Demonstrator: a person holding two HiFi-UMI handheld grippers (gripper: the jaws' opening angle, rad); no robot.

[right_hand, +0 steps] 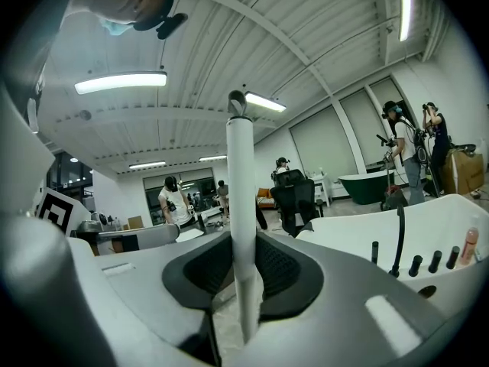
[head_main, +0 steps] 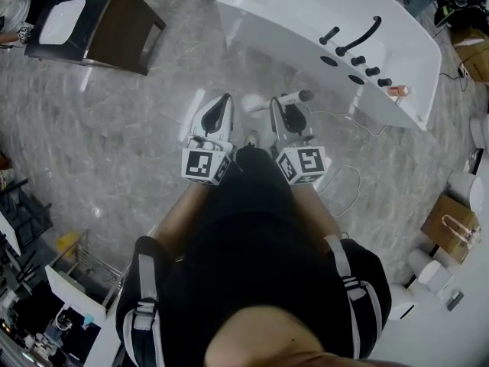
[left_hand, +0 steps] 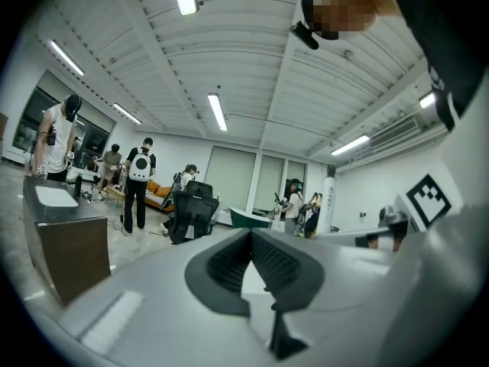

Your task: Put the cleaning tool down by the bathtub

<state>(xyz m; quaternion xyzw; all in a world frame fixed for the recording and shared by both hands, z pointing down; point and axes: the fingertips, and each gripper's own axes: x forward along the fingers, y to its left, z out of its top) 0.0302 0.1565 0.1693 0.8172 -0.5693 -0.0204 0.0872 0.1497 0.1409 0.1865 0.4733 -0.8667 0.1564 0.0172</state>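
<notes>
The cleaning tool (head_main: 294, 97) is a white rod with a round white head to its left and a grey end to its right. It lies crosswise in my right gripper (head_main: 289, 113), which is shut on the rod. In the right gripper view the rod (right_hand: 241, 205) stands upright between the dark pads, grey tip on top. The white bathtub (head_main: 306, 17) lies just beyond the tool, and its rim (right_hand: 367, 239) shows at the right. My left gripper (head_main: 218, 112) is held beside the right one, above the grey floor. Its jaws are shut with nothing in them (left_hand: 252, 239).
Black tap fittings (head_main: 359, 40) and a small bottle (head_main: 398, 91) sit on the tub's rim. A dark cabinet with a white basin (head_main: 114, 25) stands far left. A cable (head_main: 344, 182) trails on the floor at right, near cardboard boxes (head_main: 449, 224). Several people and an office chair (left_hand: 191, 212) are farther off.
</notes>
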